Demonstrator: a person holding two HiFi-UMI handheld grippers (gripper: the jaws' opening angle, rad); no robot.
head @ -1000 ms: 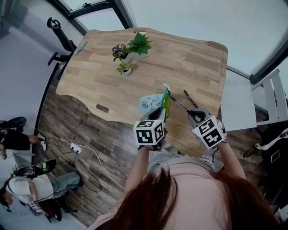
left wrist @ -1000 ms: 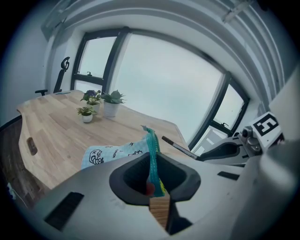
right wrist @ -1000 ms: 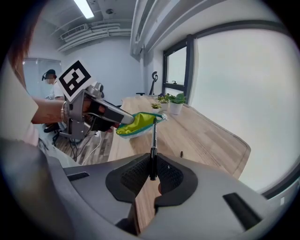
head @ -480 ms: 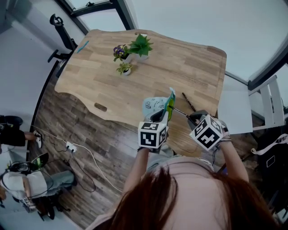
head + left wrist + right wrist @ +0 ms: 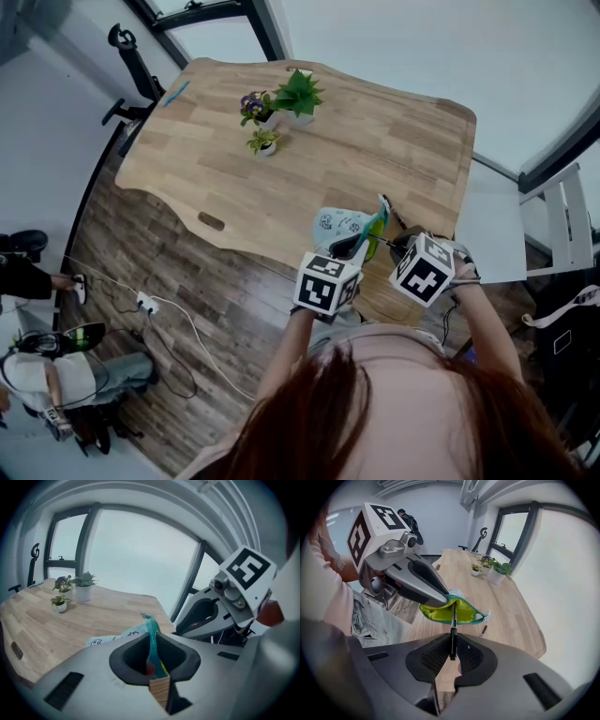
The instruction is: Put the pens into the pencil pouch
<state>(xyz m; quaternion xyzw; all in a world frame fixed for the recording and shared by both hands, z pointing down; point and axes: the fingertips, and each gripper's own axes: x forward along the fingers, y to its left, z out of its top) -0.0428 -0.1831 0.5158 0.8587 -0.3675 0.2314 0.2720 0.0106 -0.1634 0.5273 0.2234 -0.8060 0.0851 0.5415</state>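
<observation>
My left gripper (image 5: 351,246) is shut on the teal zipper edge of a pale blue doodle-print pencil pouch (image 5: 339,225) and holds it up over the table's near edge. In the left gripper view the zipper edge (image 5: 152,641) stands upright between the pads. The pouch's mouth gapes and shows lime-green lining (image 5: 459,612). My right gripper (image 5: 452,654) is shut on a black pen (image 5: 453,629), whose far end reaches into that mouth. A second dark pen (image 5: 394,214) lies on the wood just beyond the pouch, also seen as the loose pen (image 5: 483,630) in the right gripper view.
Three small potted plants (image 5: 281,101) stand at the far side of the wooden table (image 5: 216,159). A blue pen-like stick (image 5: 175,92) lies at its far left corner. Cables and a seated person (image 5: 56,375) are on the floor at left; a white rack (image 5: 562,216) stands at right.
Both grippers have shifted right in the head view and come closer together. The pouch has risen and tilted, and the right gripper has rolled, bringing the pen's end to the pouch mouth.
</observation>
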